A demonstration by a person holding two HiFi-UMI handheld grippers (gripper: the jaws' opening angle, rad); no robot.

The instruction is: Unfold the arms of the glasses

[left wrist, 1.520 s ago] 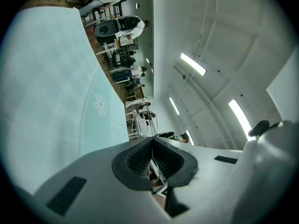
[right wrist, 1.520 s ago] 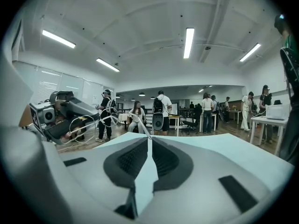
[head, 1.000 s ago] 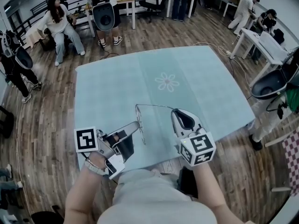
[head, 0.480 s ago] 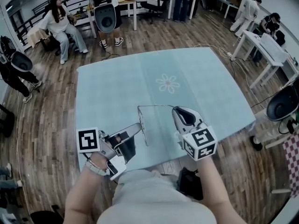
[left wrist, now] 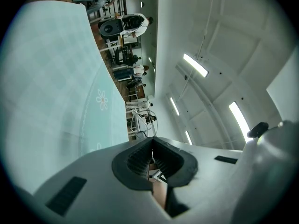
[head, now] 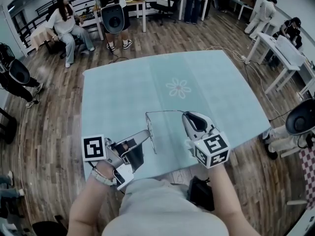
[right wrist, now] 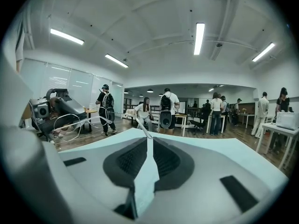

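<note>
Pale teal cloth covers the table below you, its near edge low in the frame by your waist. At lower left, your left gripper lies level, its marker cube close to your wrist. Its jaws are pressed together on the glasses, pinching the thin wire frame at the tips, with the round lenses standing just past them. At lower right, your right gripper points slightly down with its own cube nearest you. Its jaws are easing apart, yet the very tips pinch the end of the arm of the glasses, and the cloth shows through the narrow slit behind them. That arm runs as a thin line across the middle of the frame, from the frame on the left to the right gripper's tips, and the glasses hang above the cloth between the two grippers. Farther up, a white flower print sits near the cloth's centre. Beyond the table, the wood floor spreads out, with a seated person at upper left and white desks at upper right.
</note>
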